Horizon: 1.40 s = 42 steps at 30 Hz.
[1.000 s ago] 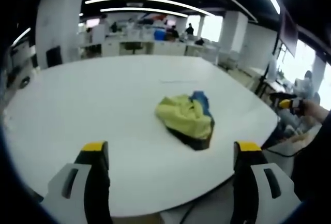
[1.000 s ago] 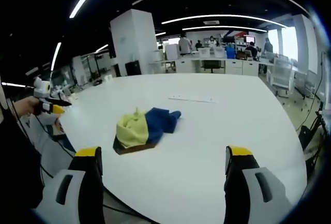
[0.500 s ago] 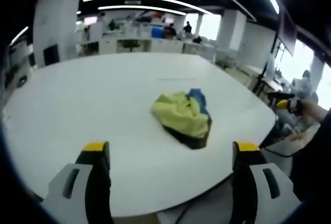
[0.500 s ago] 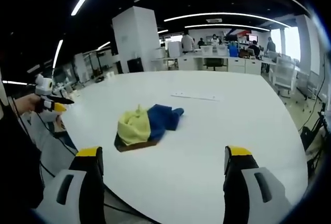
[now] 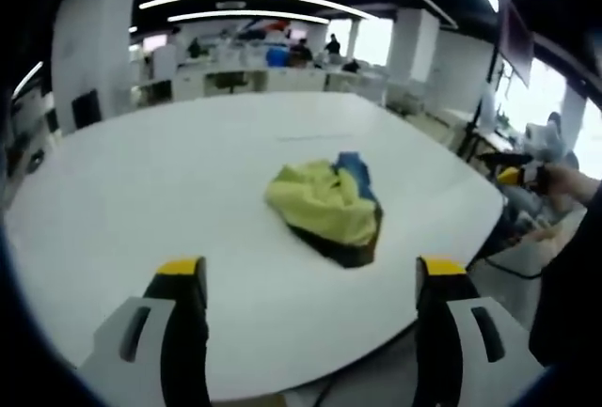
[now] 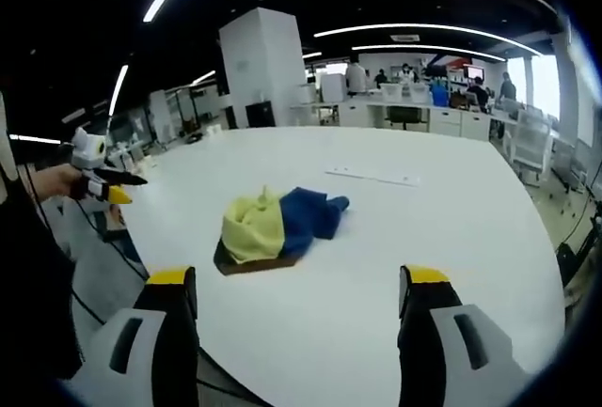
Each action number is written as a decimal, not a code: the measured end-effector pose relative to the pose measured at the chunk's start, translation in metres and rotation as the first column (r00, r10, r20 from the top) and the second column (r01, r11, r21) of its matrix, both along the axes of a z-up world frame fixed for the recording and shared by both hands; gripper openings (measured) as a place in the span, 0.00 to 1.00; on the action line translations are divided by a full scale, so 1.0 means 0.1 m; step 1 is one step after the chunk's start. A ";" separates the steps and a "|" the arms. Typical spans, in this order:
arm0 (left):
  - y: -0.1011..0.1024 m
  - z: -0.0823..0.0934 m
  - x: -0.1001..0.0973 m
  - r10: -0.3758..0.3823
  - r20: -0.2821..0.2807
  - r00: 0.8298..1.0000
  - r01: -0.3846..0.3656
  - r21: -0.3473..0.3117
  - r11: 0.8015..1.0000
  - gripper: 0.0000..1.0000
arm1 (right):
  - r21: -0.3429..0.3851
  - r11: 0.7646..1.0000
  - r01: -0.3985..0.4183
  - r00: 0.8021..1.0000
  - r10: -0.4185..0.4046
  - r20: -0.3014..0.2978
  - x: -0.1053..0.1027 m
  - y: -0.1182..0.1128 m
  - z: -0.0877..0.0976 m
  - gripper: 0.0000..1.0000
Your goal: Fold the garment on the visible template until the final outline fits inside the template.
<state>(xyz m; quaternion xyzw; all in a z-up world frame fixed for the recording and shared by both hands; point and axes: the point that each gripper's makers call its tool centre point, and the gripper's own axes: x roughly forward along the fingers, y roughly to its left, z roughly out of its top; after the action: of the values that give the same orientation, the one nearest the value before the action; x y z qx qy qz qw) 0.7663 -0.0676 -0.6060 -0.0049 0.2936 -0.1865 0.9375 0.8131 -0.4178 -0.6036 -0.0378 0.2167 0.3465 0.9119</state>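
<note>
While both claws hang spread and empty, left claw and right claw, the crumpled garment lies well ahead on the white counter.

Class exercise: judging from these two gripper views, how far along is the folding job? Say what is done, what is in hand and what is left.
Done: nothing visible yet. The garment lies in a crumpled yellow, blue and dark heap on the white table.
In hand: nothing. The left claw and right claw are both open and short of the cloth.
Left: spreading it out, every fold, and fitting it to the template, perhaps the faint line beyond it.
</note>
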 end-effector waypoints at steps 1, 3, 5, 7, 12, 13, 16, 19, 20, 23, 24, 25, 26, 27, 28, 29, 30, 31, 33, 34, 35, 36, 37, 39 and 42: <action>-0.01 0.00 0.00 -0.003 0.002 1.000 0.003 0.001 1.000 0.86 | -0.002 1.000 -0.014 1.000 0.014 0.009 0.00 0.02 0.00 0.85; -0.04 -0.01 0.00 -0.005 0.005 1.000 0.005 -0.005 1.000 0.86 | -0.010 0.999 -0.036 0.999 0.036 0.016 0.01 0.05 -0.01 0.84; -0.06 -0.02 -0.01 -0.007 0.005 1.000 0.007 -0.005 1.000 0.85 | -0.023 0.999 -0.048 0.999 0.048 0.019 0.03 0.06 -0.04 0.81; -0.08 -0.04 -0.01 -0.006 0.004 1.000 0.006 -0.003 1.000 0.84 | -0.039 0.997 -0.062 0.998 0.063 0.018 0.04 0.06 -0.06 0.79; -0.11 -0.10 -0.02 -0.006 0.000 1.000 0.006 -0.001 1.000 0.81 | -0.057 0.994 -0.090 0.996 0.091 0.015 0.07 0.07 -0.12 0.75; -0.12 -0.12 -0.02 -0.008 -0.002 1.000 0.008 0.000 1.000 0.80 | -0.062 0.994 -0.094 0.995 0.095 0.012 0.08 0.07 -0.13 0.73; -0.15 -0.17 -0.02 -0.017 -0.006 1.000 0.017 0.014 1.000 0.78 | -0.099 0.987 -0.124 0.992 0.125 0.006 0.08 0.08 -0.19 0.70; -0.16 -0.22 -0.01 -0.028 -0.012 1.000 0.028 0.029 0.999 0.78 | -0.120 0.981 -0.151 0.988 0.154 0.013 0.10 0.09 -0.22 0.65; -0.16 -0.25 -0.01 -0.033 -0.017 0.999 0.033 0.034 0.999 0.78 | -0.123 0.979 -0.160 0.987 0.162 0.010 0.11 0.10 -0.24 0.64; -0.18 -0.31 -0.03 -0.045 -0.027 0.999 0.047 0.052 0.998 0.76 | -0.125 0.977 -0.174 0.984 0.177 0.014 0.15 0.12 -0.25 0.61; -0.18 -0.32 -0.03 -0.047 -0.028 0.998 0.048 0.054 0.997 0.75 | -0.122 0.977 -0.175 0.984 0.178 0.013 0.16 0.13 -0.25 0.61; -0.20 -0.33 -0.04 -0.050 -0.031 0.998 0.052 0.058 0.997 0.75 | -0.119 0.977 -0.177 0.984 0.180 0.012 0.17 0.13 -0.26 0.61; -0.21 -0.34 -0.04 -0.054 -0.033 0.998 0.056 0.060 0.997 0.74 | -0.121 0.976 -0.181 0.983 0.183 0.012 0.19 0.14 -0.27 0.61; -0.23 -0.36 -0.04 -0.059 -0.035 0.998 0.062 0.065 0.996 0.73 | -0.126 0.975 -0.185 0.982 0.188 0.011 0.20 0.14 -0.28 0.60; -0.24 -0.37 -0.04 -0.063 -0.035 0.997 0.065 0.069 0.996 0.73 | -0.134 0.972 -0.193 0.981 0.196 0.007 0.20 0.16 -0.31 0.59; -0.26 -0.39 -0.05 -0.070 -0.042 0.997 0.073 0.072 0.995 0.72 | -0.137 0.969 -0.204 0.979 0.206 -0.002 0.20 0.17 -0.33 0.58; -0.27 -0.40 -0.05 -0.073 -0.046 0.996 0.076 0.074 0.994 0.70 | -0.144 0.965 -0.218 0.976 0.220 -0.006 0.20 0.19 -0.36 0.56; -0.29 -0.42 -0.05 -0.076 -0.047 0.996 0.079 0.075 0.994 0.69 | -0.150 0.962 -0.230 0.973 0.231 -0.010 0.19 0.21 -0.38 0.56; -0.33 -0.45 -0.05 -0.083 -0.054 0.995 0.087 0.075 0.993 0.68 | -0.164 0.952 -0.256 0.966 0.256 -0.026 0.19 0.25 -0.44 0.56; -0.35 -0.46 -0.05 -0.087 -0.054 0.995 0.091 0.076 0.993 0.68 | -0.167 0.951 -0.259 0.966 0.258 -0.027 0.19 0.25 -0.45 0.56; -0.38 -0.47 -0.04 -0.095 -0.057 0.994 0.099 0.078 0.992 0.68 | -0.171 0.949 -0.264 0.964 0.263 -0.031 0.20 0.27 -0.48 0.55; -0.39 -0.49 -0.04 -0.099 -0.059 0.993 0.103 0.080 0.991 0.67 | -0.173 0.945 -0.278 0.960 0.276 -0.035 0.20 0.30 -0.50 0.53; -0.40 -0.50 -0.04 -0.101 -0.060 0.993 0.105 0.081 0.991 0.66 | -0.176 0.942 -0.285 0.958 0.283 -0.037 0.20 0.31 -0.51 0.52; -0.45 -0.52 -0.04 -0.115 -0.064 0.991 0.120 0.085 0.989 0.65 | -0.184 0.938 -0.294 0.956 0.291 -0.044 0.22 0.34 -0.54 0.50; -0.53 -0.57 -0.02 -0.134 -0.068 0.989 0.140 0.089 0.986 0.63 | -0.200 0.931 -0.306 0.952 0.304 -0.043 0.28 0.37 -0.57 0.48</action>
<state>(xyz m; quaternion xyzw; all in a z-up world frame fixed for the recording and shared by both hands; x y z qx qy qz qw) 0.7645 -0.1207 -0.6629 0.0533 0.3307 -0.2363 0.9121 0.8409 -0.3808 -0.6604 -0.1626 0.2478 0.4598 0.8371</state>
